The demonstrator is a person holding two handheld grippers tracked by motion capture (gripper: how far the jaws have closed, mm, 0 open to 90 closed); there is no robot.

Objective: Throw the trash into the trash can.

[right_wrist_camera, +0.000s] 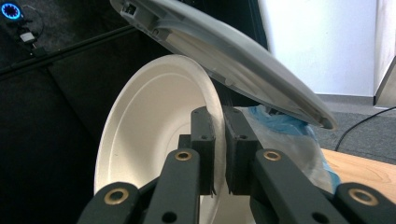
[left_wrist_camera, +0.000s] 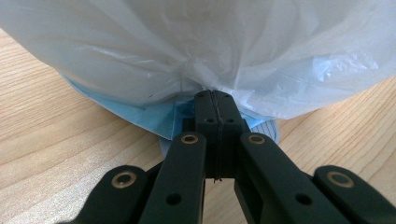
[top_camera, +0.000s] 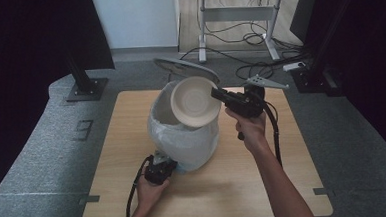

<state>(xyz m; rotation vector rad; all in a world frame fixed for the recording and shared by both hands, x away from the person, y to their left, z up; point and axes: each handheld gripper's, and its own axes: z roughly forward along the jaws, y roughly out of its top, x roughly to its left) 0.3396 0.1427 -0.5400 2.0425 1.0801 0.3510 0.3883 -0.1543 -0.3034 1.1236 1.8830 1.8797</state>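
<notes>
Plate [top_camera: 194, 101], pinched at its right rim by right tongs [top_camera: 216, 94], tilts over bin [top_camera: 182, 134] mouth, seemingly just left; left tongs [top_camera: 160, 163] clamp the liner [left_wrist_camera: 196, 60].

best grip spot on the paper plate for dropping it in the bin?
Grip the plate by its thin rim, from the right side, edge-on, as the right gripper holds it: one jaw on each face. The rim is flat and narrow enough to pinch, and the plate tilts over the bin's opening under the raised lid, leaving that edge free.
</notes>
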